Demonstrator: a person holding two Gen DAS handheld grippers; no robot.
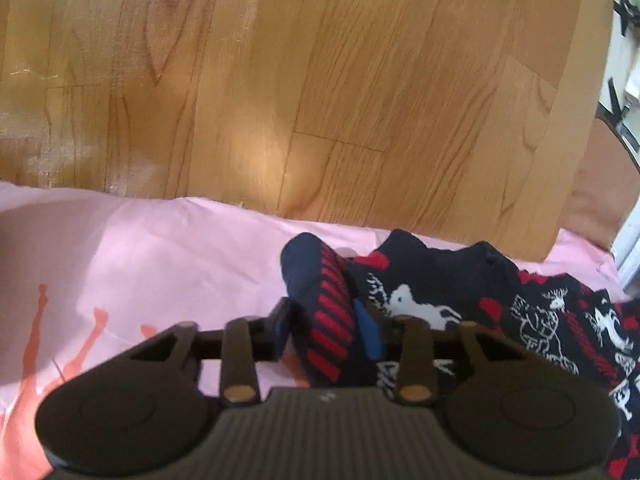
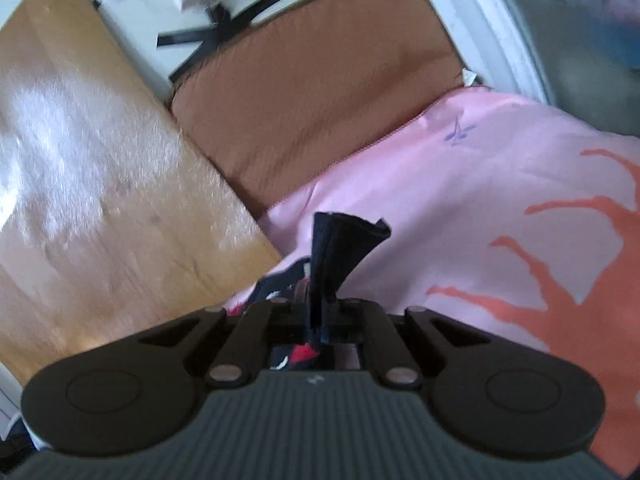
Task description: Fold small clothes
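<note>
Your left claw (image 1: pixel 326 330) was clamped on a navy, red-striped fold of the small patterned garment (image 1: pixel 432 300), which lay on the pink sheet (image 1: pixel 160 264) beside the wooden board (image 1: pixel 320 80). Your right claw (image 2: pixel 320 312) was pinched tight on a dark navy edge of that garment (image 2: pixel 340 248), which stood up between its fingers. The brown cushion (image 2: pixel 312 92) lay beyond the sheet.

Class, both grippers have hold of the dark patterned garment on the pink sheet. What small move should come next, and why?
Probably lift both ends together and carry them over. The left gripper pinches the striped cuff, the right gripper is shut on a dark fabric edge, and the garment lies bunched on the pink sheet.
</note>
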